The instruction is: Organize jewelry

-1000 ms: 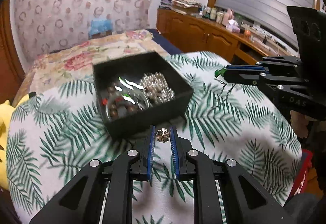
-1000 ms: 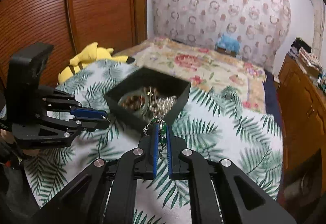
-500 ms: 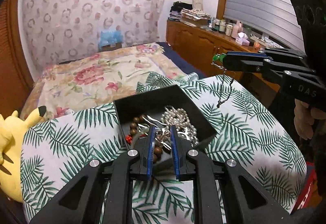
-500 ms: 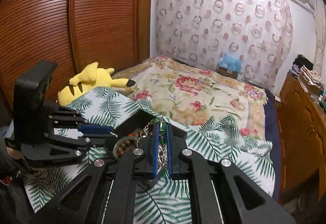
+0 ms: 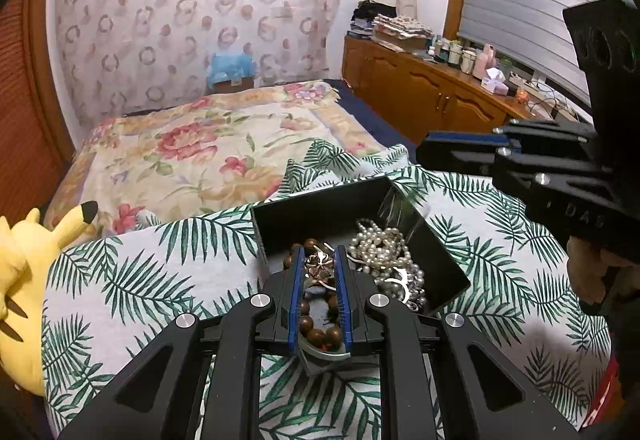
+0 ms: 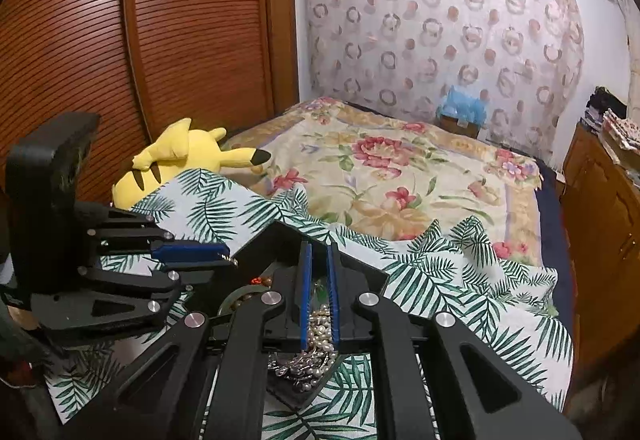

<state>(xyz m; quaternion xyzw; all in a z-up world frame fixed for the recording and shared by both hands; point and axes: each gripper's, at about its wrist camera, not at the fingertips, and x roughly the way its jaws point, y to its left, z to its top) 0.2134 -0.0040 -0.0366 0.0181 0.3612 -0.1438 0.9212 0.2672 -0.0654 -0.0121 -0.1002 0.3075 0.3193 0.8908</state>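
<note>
**A:** Nearest to you, your left gripper (image 5: 319, 267) sits low over the black box (image 5: 448, 260), jaws drawn close and clamped on the small flower-shaped brooch (image 5: 319, 264); the piece is over the box's near-left part, above the brown bead bracelet (image 5: 316, 324). I judge this item is one release from being stowed.

**B:** And my right one?

**A:** Your right gripper (image 6: 318, 272) also points down into the box, jaws only narrowly apart; in its own view a blurred bit of green (image 6: 320, 294) shows between the blue pads, but whether the pads pinch it I cannot tell; below them lies the pearl strand (image 6: 320, 340), already inside.

**B:** So how much is done?

**A:** Beads, pearls and some silver pieces (image 5: 400, 280) lie in the box; no loose jewelry shows on the palm-leaf cloth (image 5: 140, 272); so I judge you are near the end, with the brooch and perhaps the green piece left to drop.

**B:** Room to move?

**A:** Tight at the box; both grippers crowd the same opening, yours on the near left, the other from the right; mind the thin walls on lifting out; the box rests on soft cloth and looks light. Farther out, the cloth is bare on each side; the yellow plush toy (image 5: 24, 272) lies at far left, and the floral bedspread (image 5: 208, 155) stretches open beyond; the wooden dresser (image 5: 432, 99) stands well apart at far right.
</note>
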